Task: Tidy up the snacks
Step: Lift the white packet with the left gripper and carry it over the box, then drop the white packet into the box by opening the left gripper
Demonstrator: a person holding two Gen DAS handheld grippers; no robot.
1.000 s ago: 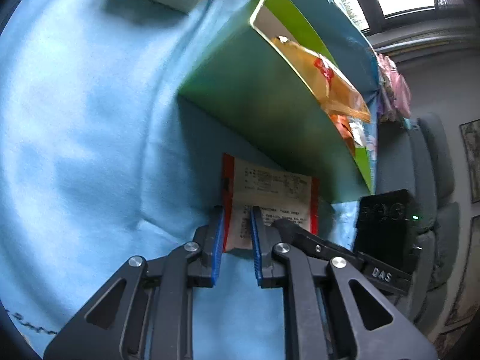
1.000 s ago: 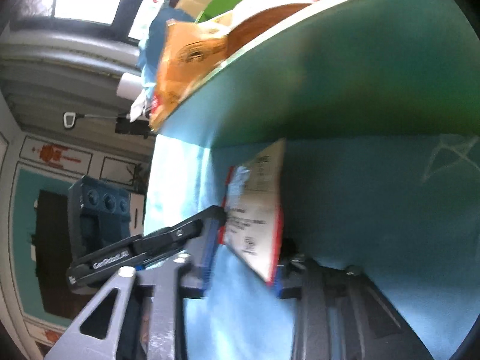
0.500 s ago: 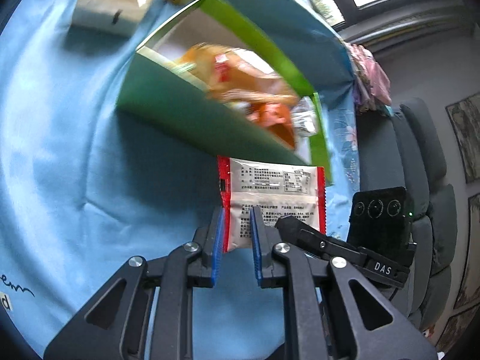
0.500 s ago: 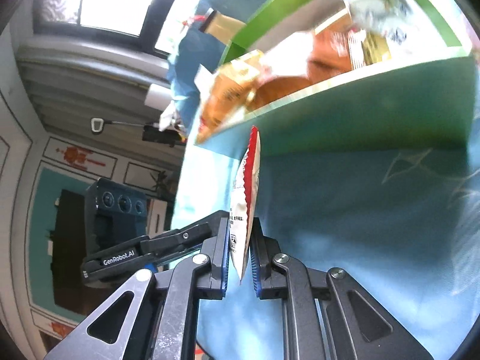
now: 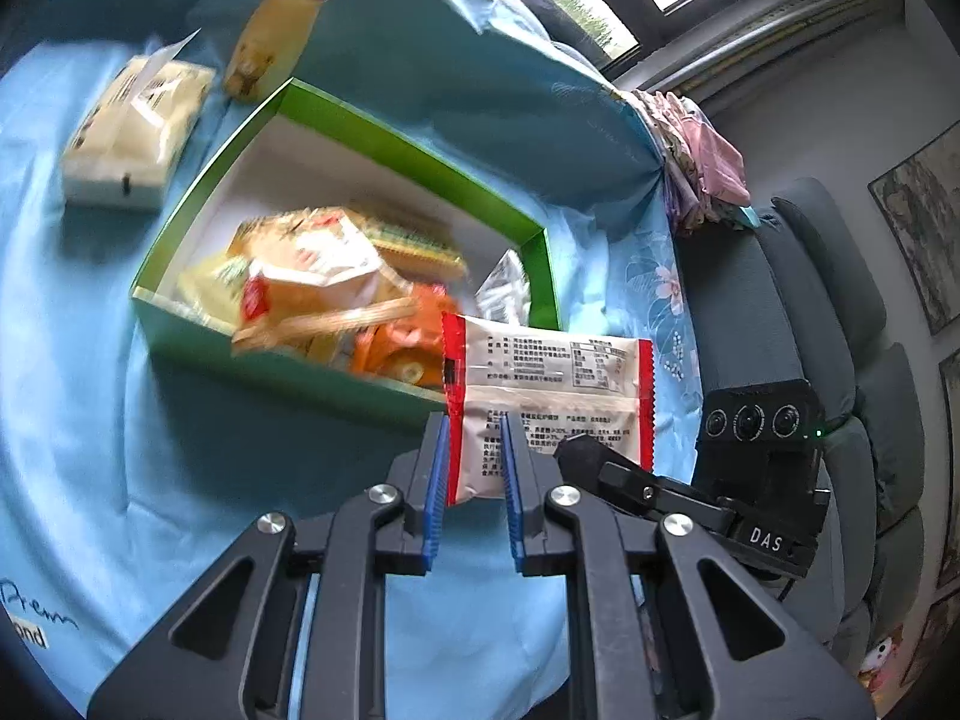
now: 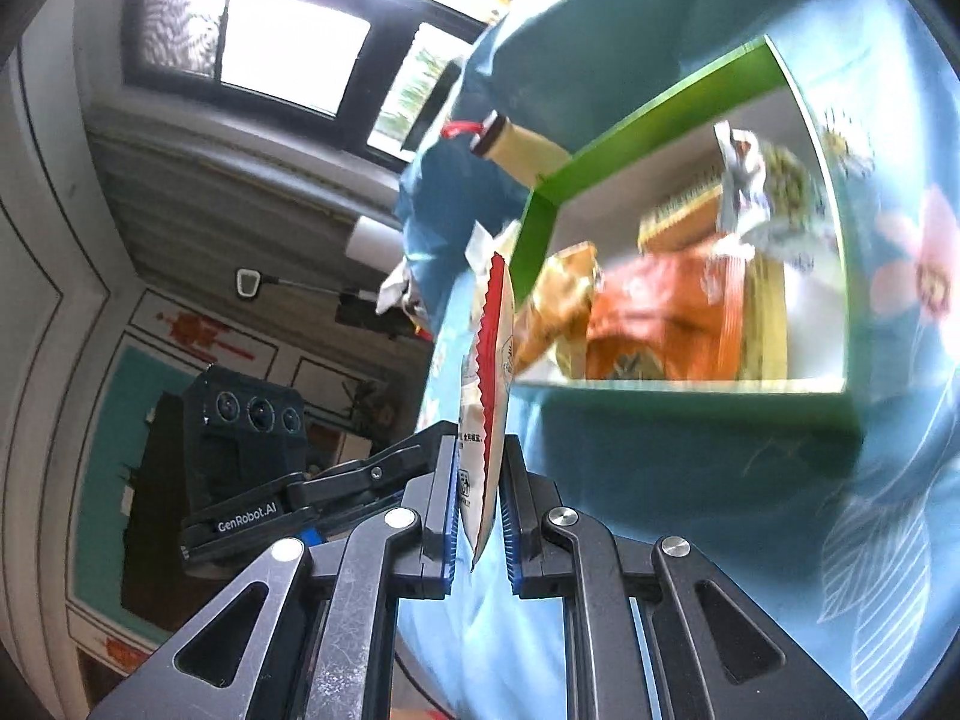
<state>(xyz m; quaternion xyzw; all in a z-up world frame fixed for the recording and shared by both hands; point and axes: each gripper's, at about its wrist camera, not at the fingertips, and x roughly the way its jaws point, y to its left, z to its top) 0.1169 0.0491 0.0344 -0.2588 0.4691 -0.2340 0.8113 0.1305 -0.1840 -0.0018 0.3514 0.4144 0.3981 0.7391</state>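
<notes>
Your left gripper [image 5: 474,450] is clamped on the near end of a white snack packet [image 5: 549,387] with red serrated edges, holding it flat-faced above the blue tablecloth [image 5: 90,324], at the near right corner of the green box [image 5: 414,153]. That box already carries a blurred heap of orange and yellow snack bags [image 5: 336,294]. Beyond its far left corner lie a tissue pack [image 5: 132,132] and a tipped bottle [image 5: 276,30].

Your right gripper [image 6: 480,474] also pinches the same packet [image 6: 489,372], seen edge-on and rising upright between the blue pads. The green box [image 6: 636,114] sits just right of it, its bags [image 6: 654,312] inside; the bottle [image 6: 516,141] lies behind the box's far corner.
</notes>
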